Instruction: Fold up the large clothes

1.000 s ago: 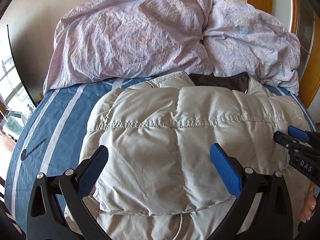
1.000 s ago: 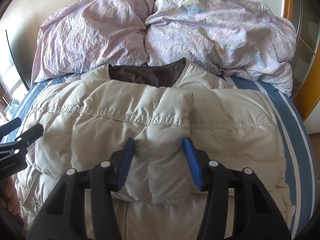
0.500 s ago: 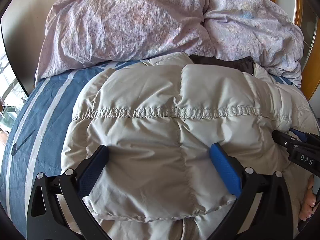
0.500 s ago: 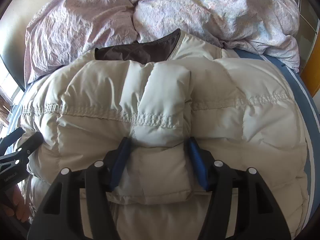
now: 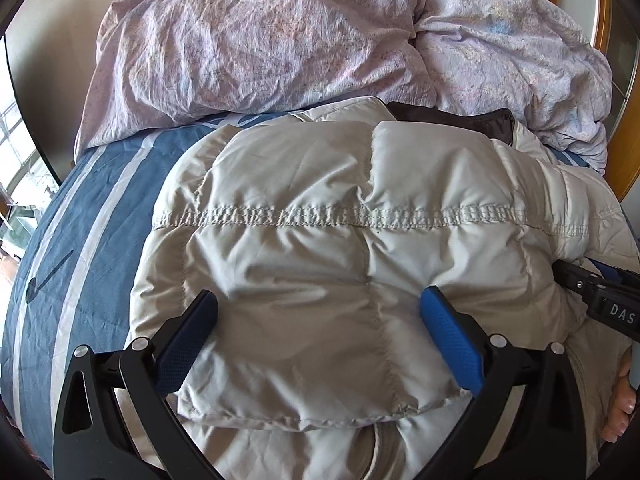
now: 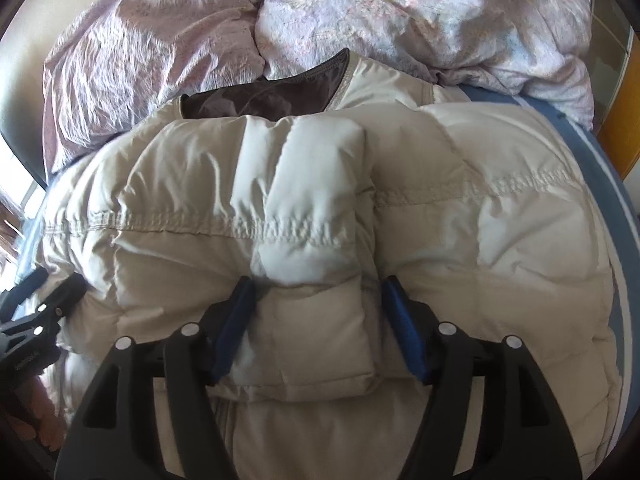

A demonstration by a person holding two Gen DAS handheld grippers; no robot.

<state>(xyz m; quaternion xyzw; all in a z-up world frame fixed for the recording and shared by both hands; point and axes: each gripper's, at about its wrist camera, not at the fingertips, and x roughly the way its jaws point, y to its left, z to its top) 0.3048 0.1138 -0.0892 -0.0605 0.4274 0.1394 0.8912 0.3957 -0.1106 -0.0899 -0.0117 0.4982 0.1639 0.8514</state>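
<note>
**Both tongs press the folded jacket flat**

The left gripper (image 5: 316, 332) spreads wide over a folded sleeve; the right gripper (image 6: 316, 324) straddles a narrower flap, likely to squeeze air out. The puffer jacket (image 5: 360, 184) lies beneath both, on the striped sheet (image 5: 92, 200), duvet (image 6: 400, 16) beyond.

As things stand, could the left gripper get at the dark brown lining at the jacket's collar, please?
Probably yes. The left gripper straddles the folded jacket, and the brown lining lies exposed beyond it; only puffy jacket sits between, nothing covering it.

Left claw (image 5: 316, 332) spread, jacket (image 5: 360, 248) (folded)
</note>
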